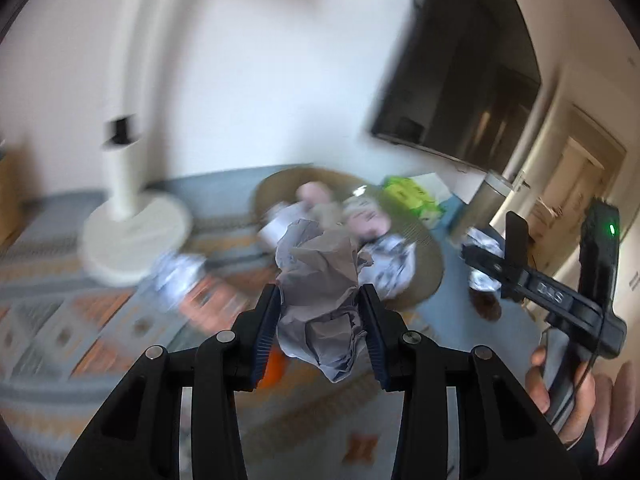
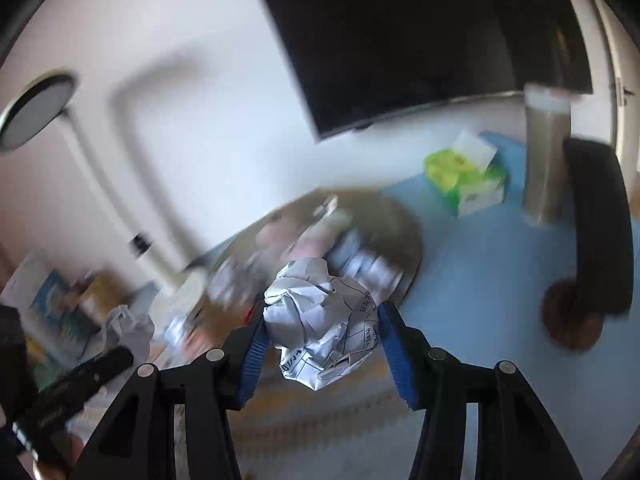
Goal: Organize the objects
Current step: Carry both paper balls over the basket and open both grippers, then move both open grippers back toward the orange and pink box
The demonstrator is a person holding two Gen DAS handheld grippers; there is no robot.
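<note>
Walls are showing white behind a big dark screen (image 2: 420,36) that is hanging up high. A blue mat (image 2: 472,264) is lying below, with a round tray (image 1: 420,248) sitting on it, blurry bits piled inside. A green tissue box (image 2: 464,176) is resting by a shiny bin (image 2: 546,160). The left tongs (image 1: 320,320) are squeezing a grey paper ball (image 1: 320,280), holding it up in front of the tray. The right tongs (image 2: 322,332) are squeezing a white paper ball (image 2: 320,320) with printed lines, also up in the air near the tray.
</note>
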